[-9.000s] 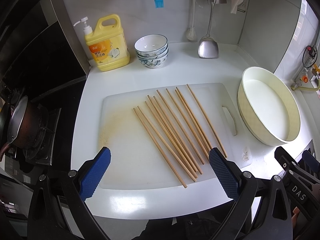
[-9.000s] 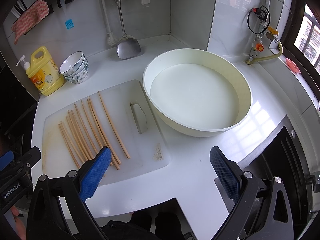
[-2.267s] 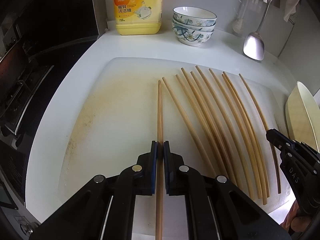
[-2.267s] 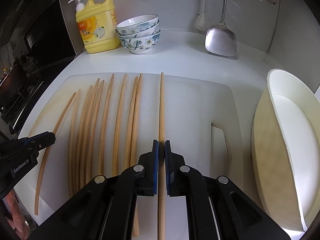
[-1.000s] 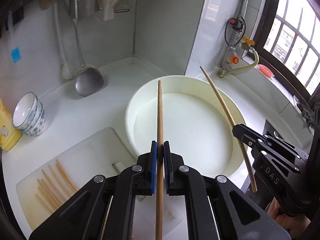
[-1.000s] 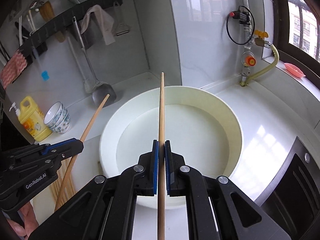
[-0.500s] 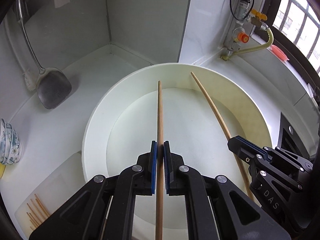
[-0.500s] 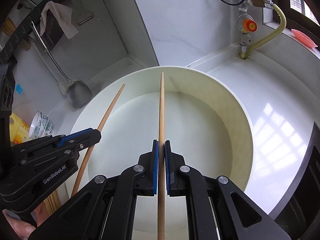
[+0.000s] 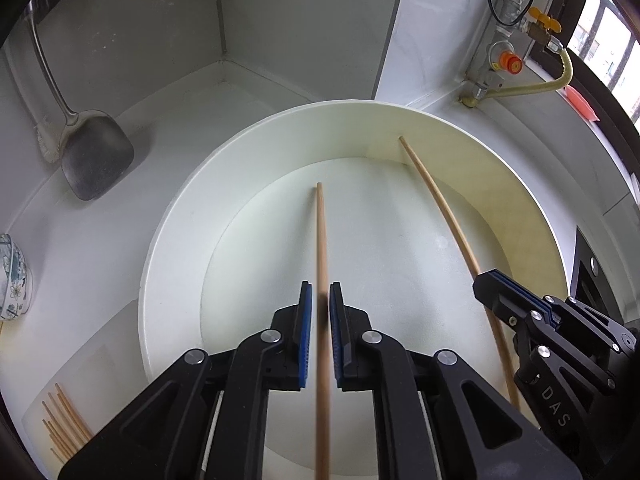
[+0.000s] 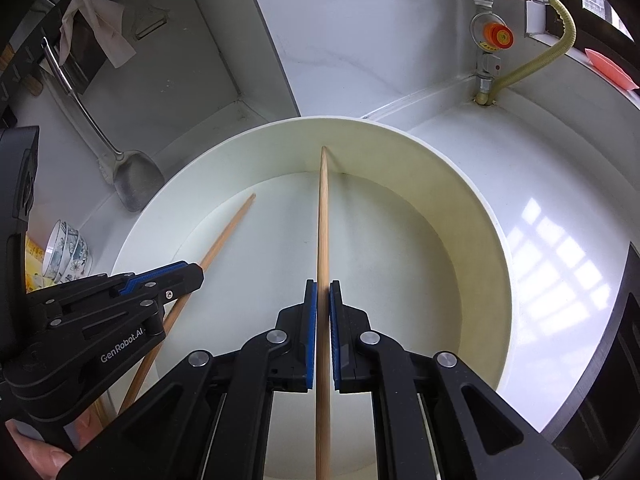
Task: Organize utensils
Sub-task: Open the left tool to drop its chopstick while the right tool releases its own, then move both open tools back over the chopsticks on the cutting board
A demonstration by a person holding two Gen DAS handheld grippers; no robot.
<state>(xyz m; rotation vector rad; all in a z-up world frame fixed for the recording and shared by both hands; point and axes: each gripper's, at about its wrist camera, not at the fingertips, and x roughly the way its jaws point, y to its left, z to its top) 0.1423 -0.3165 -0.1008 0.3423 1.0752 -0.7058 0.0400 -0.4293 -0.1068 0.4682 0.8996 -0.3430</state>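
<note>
Between my left jaws (image 9: 320,312) one chopstick (image 9: 321,248) runs straight ahead; the jaws have just been easing apart, and the blue pads now stand a little off either side of the stick, which blurs where it passes them. My right jaws (image 10: 323,308) are pressed together on a second chopstick (image 10: 322,216). That makes two sticks in hand, one per gripper. Behind and to the left of my left jaws, a bundle of spare chopsticks (image 9: 64,426) lies on the cutting board (image 9: 100,360); about six ends show.

Both sticks reach out over the one cream basin (image 9: 192,216). The left one's tip ends over the bare floor of the basin; the right one's tip lies at the far wall. The floor between the sticks is bare.

Both grippers tilt steeply down into the basin, side by side, the sticks spreading apart away from me. Beyond the rim on the table, to the left, hangs one metal spatula (image 9: 94,160), with one stack of bowls (image 10: 66,250) nearer me.
</note>
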